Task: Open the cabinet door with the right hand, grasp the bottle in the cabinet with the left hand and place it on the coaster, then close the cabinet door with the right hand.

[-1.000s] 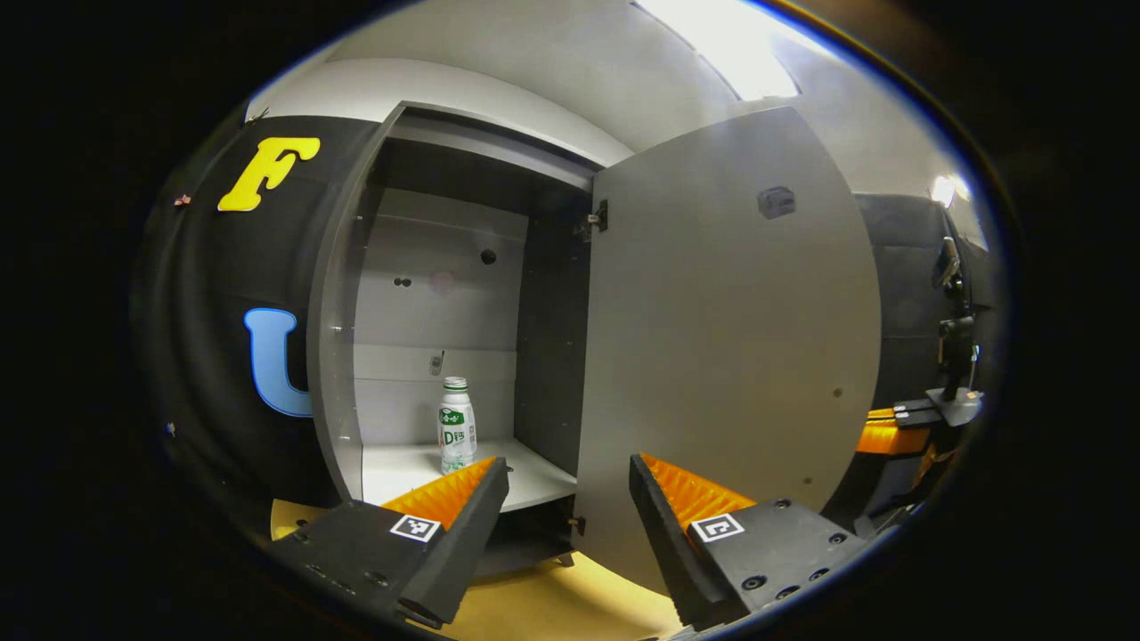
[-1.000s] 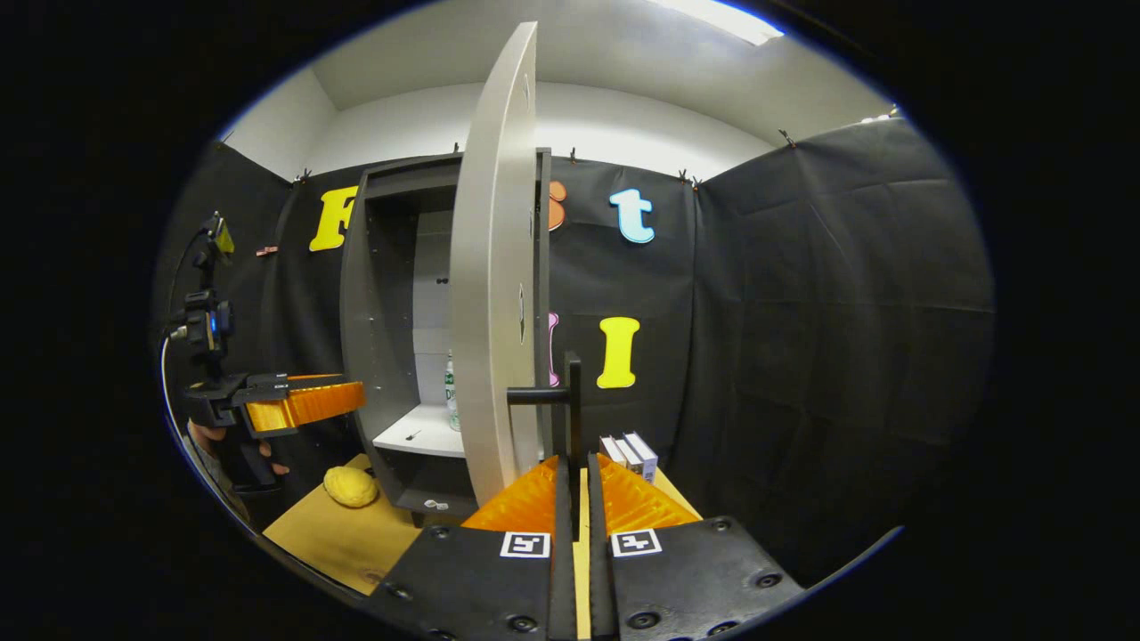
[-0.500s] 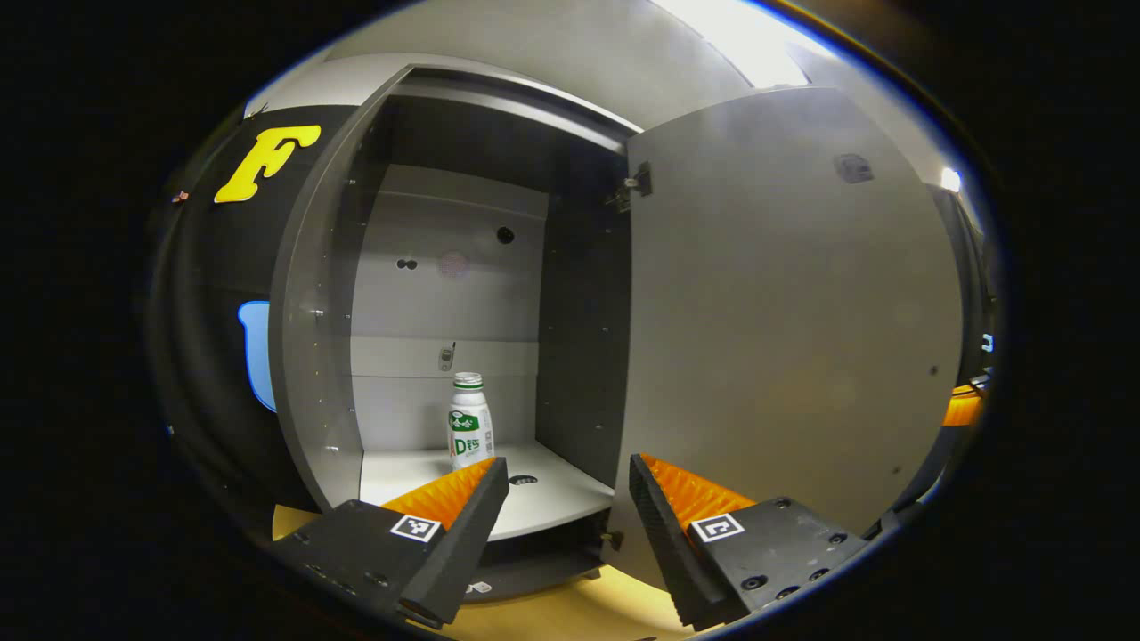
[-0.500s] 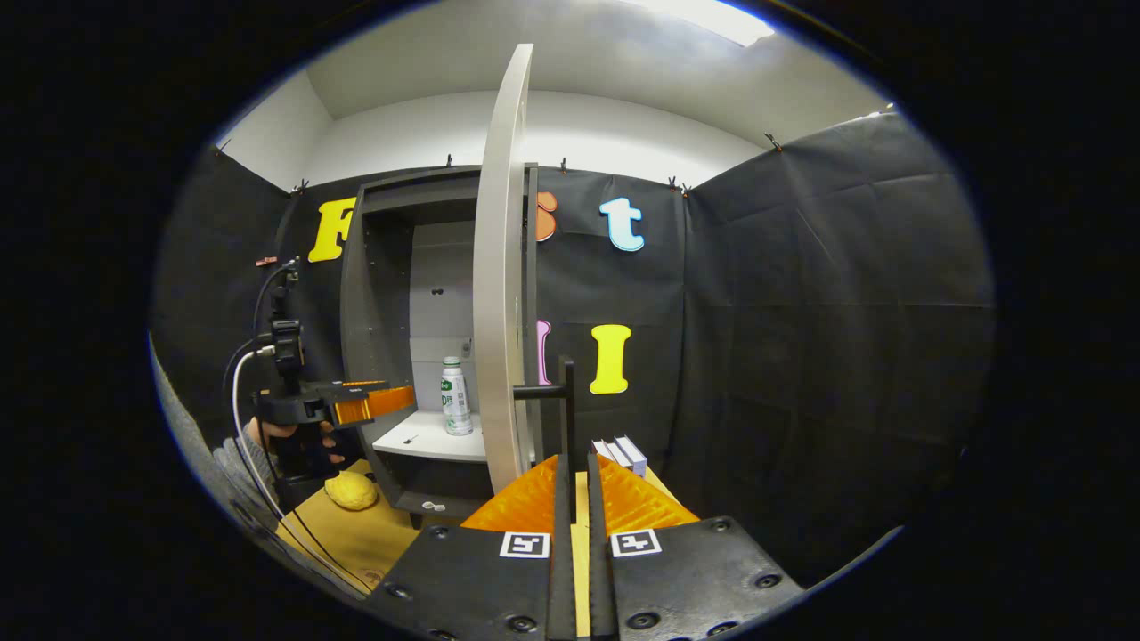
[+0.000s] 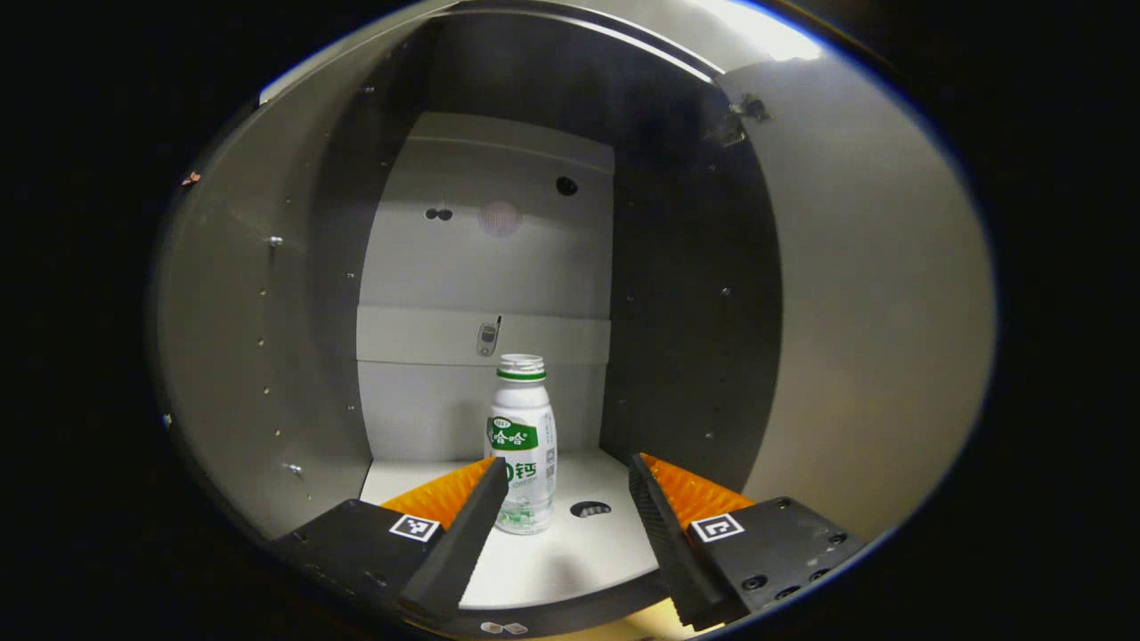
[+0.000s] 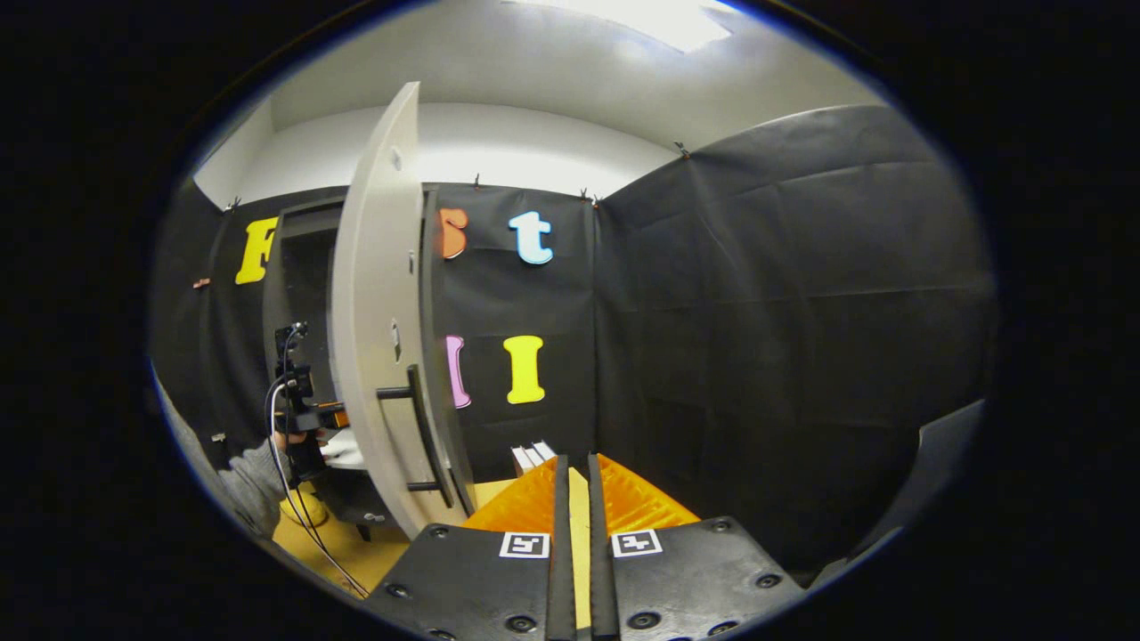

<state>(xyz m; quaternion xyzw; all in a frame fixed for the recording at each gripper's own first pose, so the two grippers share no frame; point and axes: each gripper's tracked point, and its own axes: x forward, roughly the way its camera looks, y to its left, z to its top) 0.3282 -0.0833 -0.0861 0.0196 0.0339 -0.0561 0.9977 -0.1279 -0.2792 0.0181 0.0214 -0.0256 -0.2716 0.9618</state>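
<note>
**Left gripper at the open cabinet, bottle standing on the shelf**

In the left gripper view, the left gripper (image 5: 559,485) is nearest, with its two orange fingers spread wide and nothing between them pressed. Just beyond the fingertips the bottle (image 5: 523,442) stands upright on the white shelf (image 5: 570,552) inside the cabinet (image 5: 267,294). It is white with a green label and a pale cap, and its lower part is seen close beside the left finger; if they touch, I cannot tell. A small dark oval mark lies on the shelf to the right of the bottle. Behind it is the pale back wall with some holes.

In the right gripper view, the right gripper (image 6: 571,481) has its fingers closed almost together, with only a thin gap, and it holds nothing. Farther, to the left, the cabinet door (image 6: 378,303) stands open, its dark bar handle (image 6: 426,434) free. Behind the door a hand (image 6: 287,440) holds the left gripper at the shelf. Small white boxes (image 6: 531,456) stand on the yellow table (image 6: 321,543) near the cloth wall.
</note>
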